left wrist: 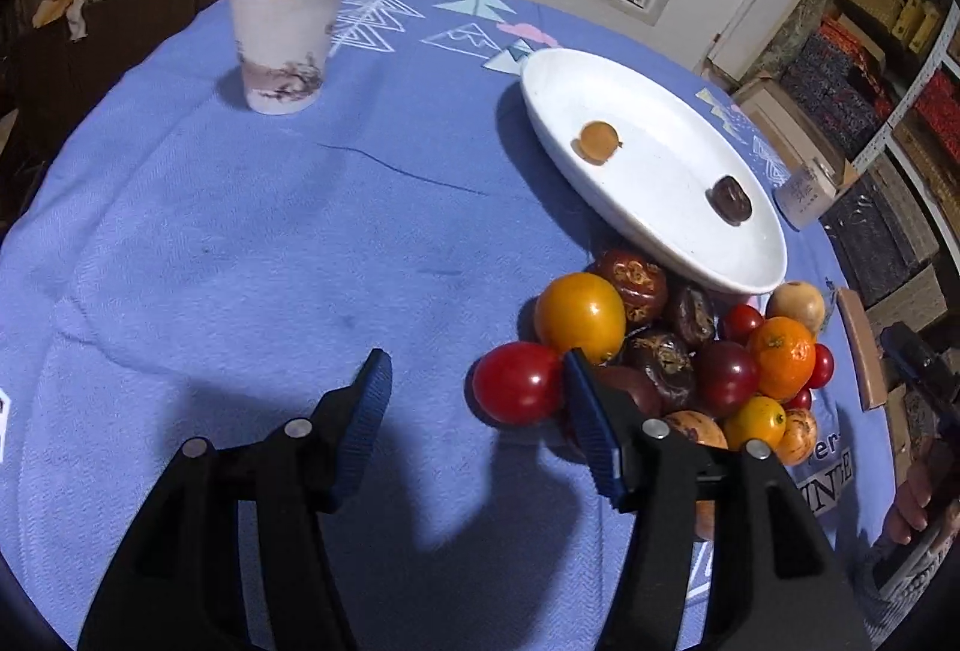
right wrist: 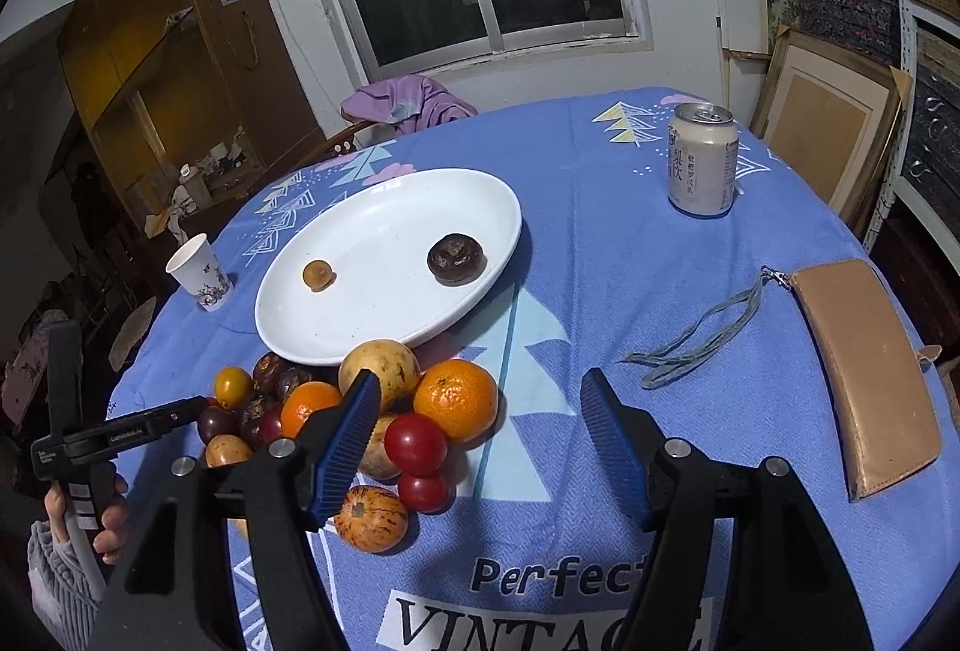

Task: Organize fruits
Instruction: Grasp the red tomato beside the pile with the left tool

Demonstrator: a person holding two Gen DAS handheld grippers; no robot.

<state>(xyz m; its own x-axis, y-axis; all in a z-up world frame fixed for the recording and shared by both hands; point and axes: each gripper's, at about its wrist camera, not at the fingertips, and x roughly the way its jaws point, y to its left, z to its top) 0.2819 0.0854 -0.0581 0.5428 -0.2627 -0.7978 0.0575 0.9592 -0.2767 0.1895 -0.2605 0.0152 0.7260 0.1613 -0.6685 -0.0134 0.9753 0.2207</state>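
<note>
Fruit pile on the blue tablecloth, touching the near rim of the white plate; lower fruits hidden behind gripper fingers in both views. On the plate: small orange fruit, dark brown fruit. Left gripper about half open, empty; right finger just beside a red tomato, contact unclear. Right gripper open wider, empty, over bare cloth beside the pile.

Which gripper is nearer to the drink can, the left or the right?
Right. The right gripper is open in front of the drink can; the left gripper is beyond the fruit pile.
</note>
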